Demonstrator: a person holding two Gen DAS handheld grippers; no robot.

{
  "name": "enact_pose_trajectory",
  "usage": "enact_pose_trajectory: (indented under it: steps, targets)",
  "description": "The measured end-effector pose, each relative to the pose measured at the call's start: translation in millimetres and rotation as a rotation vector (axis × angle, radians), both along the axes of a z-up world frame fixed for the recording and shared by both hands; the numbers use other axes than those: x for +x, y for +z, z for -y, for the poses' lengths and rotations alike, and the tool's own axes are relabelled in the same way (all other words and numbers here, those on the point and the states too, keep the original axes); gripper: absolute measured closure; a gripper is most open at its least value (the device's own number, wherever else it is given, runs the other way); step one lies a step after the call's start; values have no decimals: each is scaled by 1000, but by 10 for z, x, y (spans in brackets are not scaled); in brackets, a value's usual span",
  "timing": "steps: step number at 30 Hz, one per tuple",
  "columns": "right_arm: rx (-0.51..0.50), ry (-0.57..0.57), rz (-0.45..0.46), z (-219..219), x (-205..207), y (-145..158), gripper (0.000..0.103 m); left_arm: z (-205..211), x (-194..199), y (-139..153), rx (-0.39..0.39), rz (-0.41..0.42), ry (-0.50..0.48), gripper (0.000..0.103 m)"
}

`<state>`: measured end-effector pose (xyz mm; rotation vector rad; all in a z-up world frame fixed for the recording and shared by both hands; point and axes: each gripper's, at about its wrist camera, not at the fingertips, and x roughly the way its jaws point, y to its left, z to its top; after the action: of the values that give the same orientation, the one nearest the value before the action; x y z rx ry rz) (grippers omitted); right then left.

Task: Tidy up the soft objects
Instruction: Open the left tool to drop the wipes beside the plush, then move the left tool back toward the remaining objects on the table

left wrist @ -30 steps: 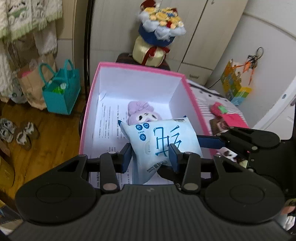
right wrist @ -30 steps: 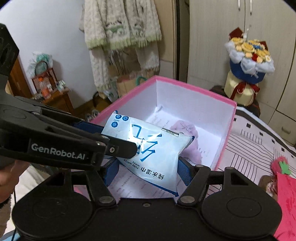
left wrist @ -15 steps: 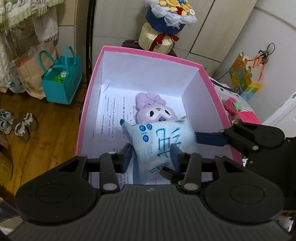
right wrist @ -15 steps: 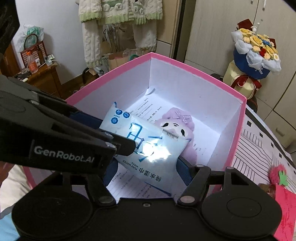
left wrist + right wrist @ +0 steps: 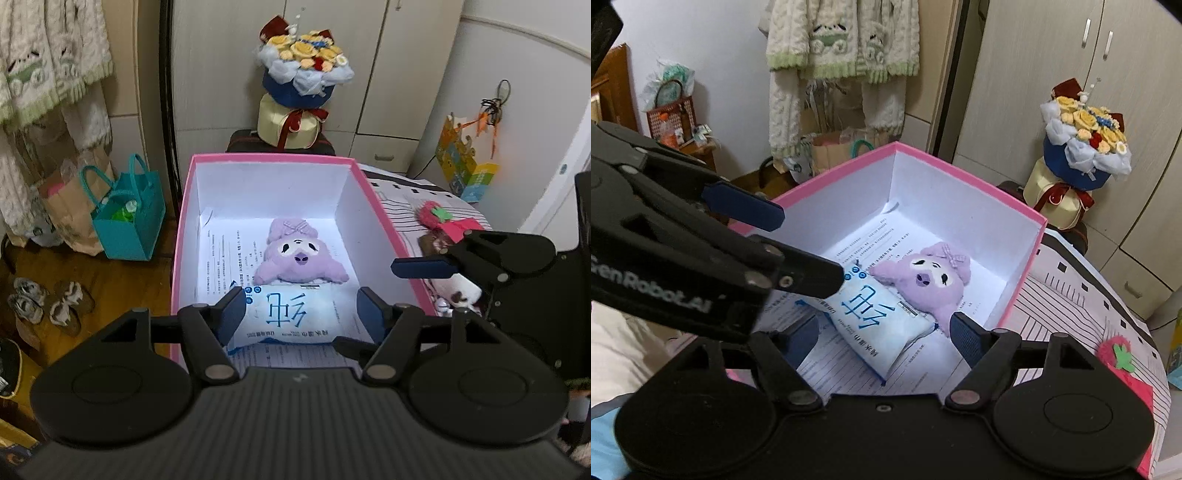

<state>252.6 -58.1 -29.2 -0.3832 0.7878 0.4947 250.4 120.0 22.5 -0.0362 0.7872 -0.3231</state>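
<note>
Pack of wet wipes (image 5: 291,317), pale blue and white, lying flat on the printed sheet (image 5: 229,258) lining the floor of the pink box (image 5: 177,240), at the near end, long edge touching the purple plush toy (image 5: 299,254) behind it. A second ago held up off the floor between both grippers, tilted; now down and released. Left gripper (image 5: 301,314): jaws just opened wider, spread, pack seen between the blue pads, one corner overlapping the left pad in the picture, actual contact not certain. Right gripper (image 5: 882,334): jaws likewise just widened, standing clear on both sides of the pack, nothing pinched. Plush lying belly down, face toward the near end, bow on the head, roughly mid-floor. Free floor: a strip of printed sheet left of plush and pack, more at the far end under the back wall. White inner walls, pink rim; right wall close beside the right pads. Outside the box on the right: patterned cloth (image 5: 1082,295) carrying a pink fuzzy strawberry-like item (image 5: 1117,354). Beyond the far rim: flower bouquet (image 5: 303,70). On the floor left: teal tote bag (image 5: 127,218), shoes (image 5: 48,301). Writing: large blue Chinese characters and small print on the pack, not legible; "GenRobot.AI" on the left gripper body in the right wrist view.
</note>
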Motion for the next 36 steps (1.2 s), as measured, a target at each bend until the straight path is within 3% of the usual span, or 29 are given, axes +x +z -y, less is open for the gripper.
enact_pose_trajectory:
  steps: [24, 30, 36]
  targets:
    - [67, 57, 168, 464, -1287, 655, 19, 283, -1514, 647, 92, 178, -130, 26]
    - [106, 73, 175, 790, -1647, 740, 19, 435, -1808, 662, 132, 191, -173, 22]
    - [137, 17, 205, 1257, -1932, 734, 19, 662, -1972, 544, 146, 175, -269, 17]
